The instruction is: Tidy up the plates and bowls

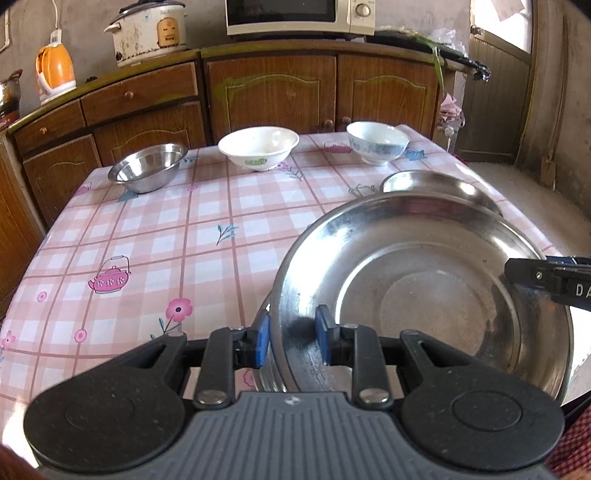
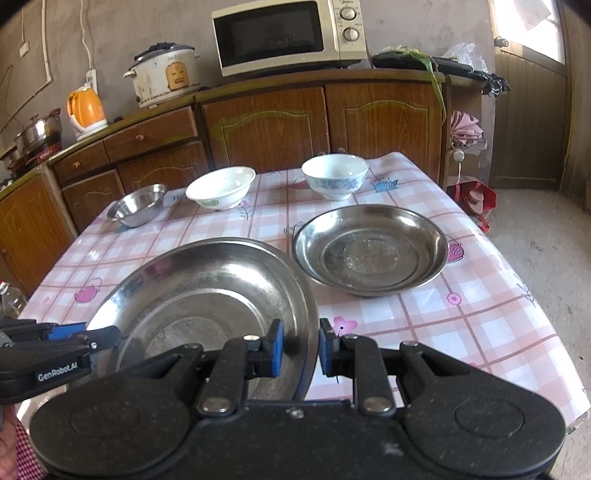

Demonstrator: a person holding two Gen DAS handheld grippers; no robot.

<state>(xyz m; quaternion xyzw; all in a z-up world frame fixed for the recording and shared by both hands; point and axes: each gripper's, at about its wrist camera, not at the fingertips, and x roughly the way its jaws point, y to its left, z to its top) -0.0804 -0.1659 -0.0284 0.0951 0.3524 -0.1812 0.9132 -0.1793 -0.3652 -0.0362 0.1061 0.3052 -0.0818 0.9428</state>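
Observation:
A large steel plate (image 1: pixel 424 295) (image 2: pixel 207 295) hangs tilted above the near edge of the table. My left gripper (image 1: pixel 293 332) is shut on its left rim, and my right gripper (image 2: pixel 301 343) is shut on its right rim. Each wrist view shows the other gripper's fingers (image 1: pixel 517 273) (image 2: pixel 107 336) on the opposite rim. A second steel plate (image 2: pixel 369 251) (image 1: pixel 424 182) lies flat on the table just beyond. Along the far edge stand a small steel bowl (image 1: pixel 147 166) (image 2: pixel 136 205), a white bowl with a green mark (image 1: pixel 258 146) (image 2: pixel 220 186) and a blue-patterned bowl (image 1: pixel 376 142) (image 2: pixel 334 175).
The table wears a pink checked cloth (image 1: pixel 166 240) (image 2: pixel 480 314). Behind it runs a wooden cabinet (image 1: pixel 273 92) with a microwave (image 2: pixel 288 35), a rice cooker (image 2: pixel 166 75) and an orange kettle (image 2: pixel 85 107) on top. A door (image 2: pixel 528 110) is at the right.

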